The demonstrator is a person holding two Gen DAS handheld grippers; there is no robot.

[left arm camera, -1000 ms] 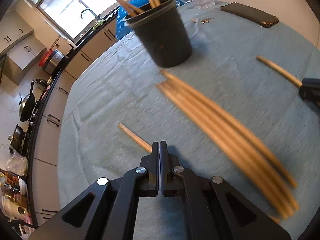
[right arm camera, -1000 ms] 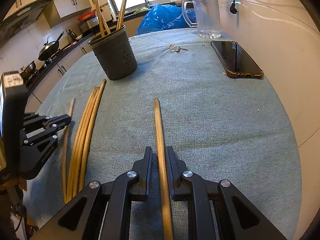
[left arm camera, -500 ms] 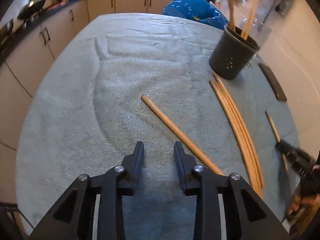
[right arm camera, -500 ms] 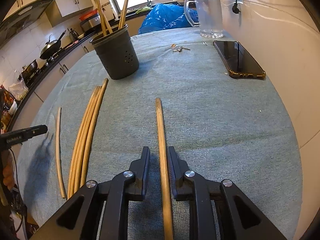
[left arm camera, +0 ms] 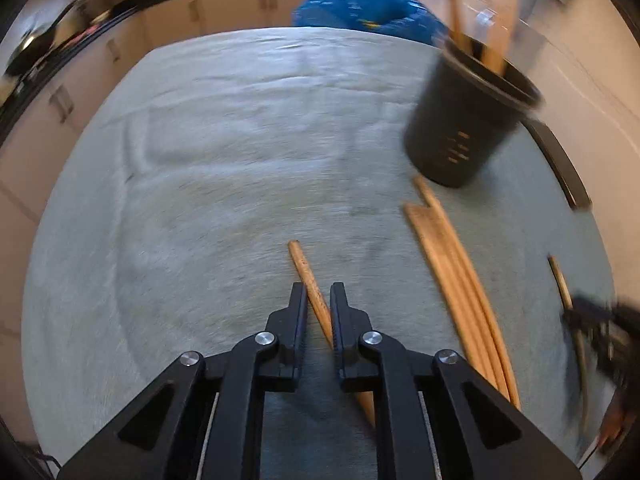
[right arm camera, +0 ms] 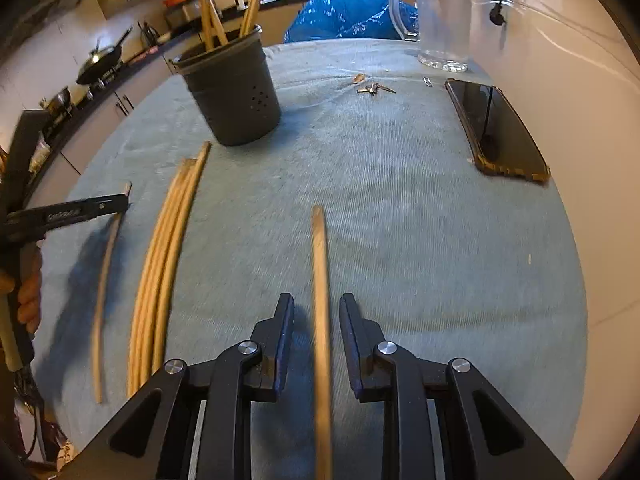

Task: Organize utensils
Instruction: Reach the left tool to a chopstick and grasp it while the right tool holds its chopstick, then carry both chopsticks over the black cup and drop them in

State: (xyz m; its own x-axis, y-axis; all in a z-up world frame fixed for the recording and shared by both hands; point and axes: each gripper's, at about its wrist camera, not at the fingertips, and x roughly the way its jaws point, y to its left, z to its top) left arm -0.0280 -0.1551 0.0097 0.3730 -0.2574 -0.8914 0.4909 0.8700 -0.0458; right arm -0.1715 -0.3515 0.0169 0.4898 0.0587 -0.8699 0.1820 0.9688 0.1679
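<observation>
In the left wrist view, the left tool (left arm camera: 318, 294) stands low over the table (left arm camera: 224, 184), which is covered in a grey-green cloth, its jaws narrowly parted around a single chopstick (left arm camera: 310, 280) without clearly pressing on it, so the grip reads as released. That chopstick lies flat, its long axis running from between the jaws forward and slightly leftward, with its blunt end ahead of the fingertips. To the right a bundle of chopsticks (left arm camera: 456, 280) lies side by side, long axes pointing up toward the dark utensil holder (left arm camera: 464, 128), which stands upright with more sticks in it; the view is blurred. At the far right edge the right tool (left arm camera: 600, 320) shows over another stick. In the right wrist view, the right tool (right arm camera: 316, 304) has its jaws clearly apart, released, with a lone chopstick (right arm camera: 321, 280) lying on the cloth between them, touching neither finger and pointing straight ahead. The bundle (right arm camera: 168, 256) lies to the left, aimed at the holder (right arm camera: 236, 92). Further left the left tool (right arm camera: 88, 210) is seen side-on above a separate stick (right arm camera: 102, 292). A phone (right arm camera: 496, 128), keys (right arm camera: 372, 88) and a glass jug (right arm camera: 444, 20) rest near the wall.
</observation>
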